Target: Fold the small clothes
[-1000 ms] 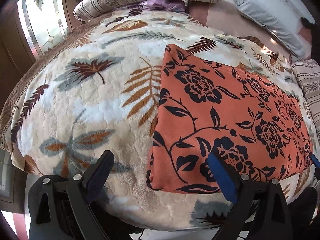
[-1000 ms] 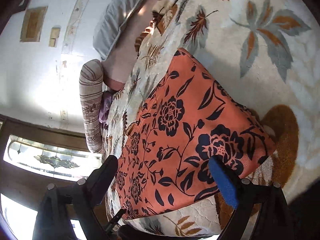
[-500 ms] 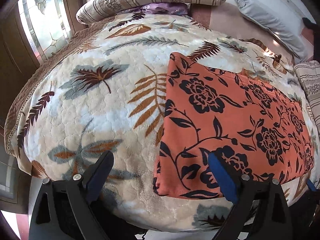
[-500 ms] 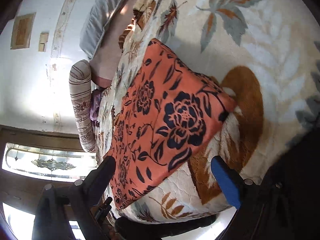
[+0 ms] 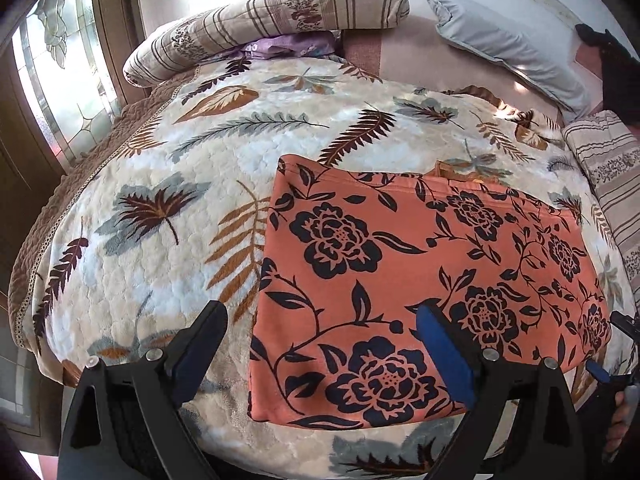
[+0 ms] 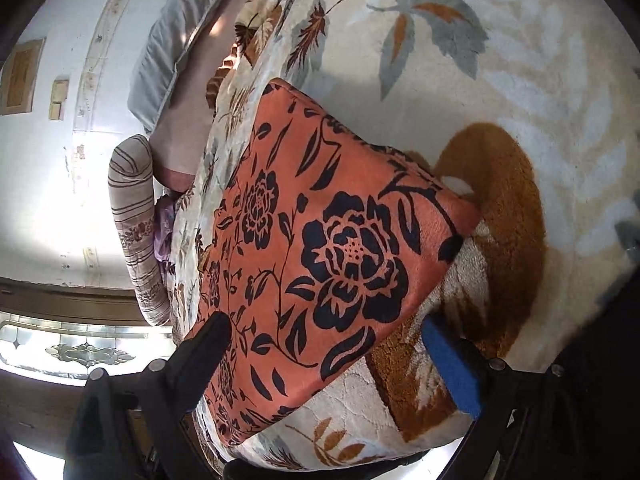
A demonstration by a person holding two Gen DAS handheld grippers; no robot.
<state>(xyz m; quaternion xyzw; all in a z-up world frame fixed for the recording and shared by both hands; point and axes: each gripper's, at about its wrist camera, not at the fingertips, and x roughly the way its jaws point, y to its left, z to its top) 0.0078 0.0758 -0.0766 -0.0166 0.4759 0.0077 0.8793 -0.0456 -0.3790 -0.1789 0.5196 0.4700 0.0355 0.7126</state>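
Observation:
An orange garment with a dark floral print (image 5: 420,280) lies flat and folded into a rectangle on a leaf-patterned blanket (image 5: 160,208). My left gripper (image 5: 320,344) is open just above the garment's near left corner, holding nothing. In the right wrist view the same garment (image 6: 320,248) lies tilted across the frame, and my right gripper (image 6: 324,344) is open over its near right corner with nothing between its fingers. The right gripper's tip and a hand show at the edge of the left wrist view (image 5: 616,360).
A striped bolster (image 5: 272,20) and a purple cloth (image 5: 288,46) lie at the bed's far end, next to a grey pillow (image 5: 500,40). Another striped cushion (image 5: 608,176) sits at the right. A glazed wooden door (image 5: 52,68) stands left of the bed.
Both grippers moved in closer over the garment's near corners. The right view swung round, with the cloth now filling the frame's middle. Both stayed open.

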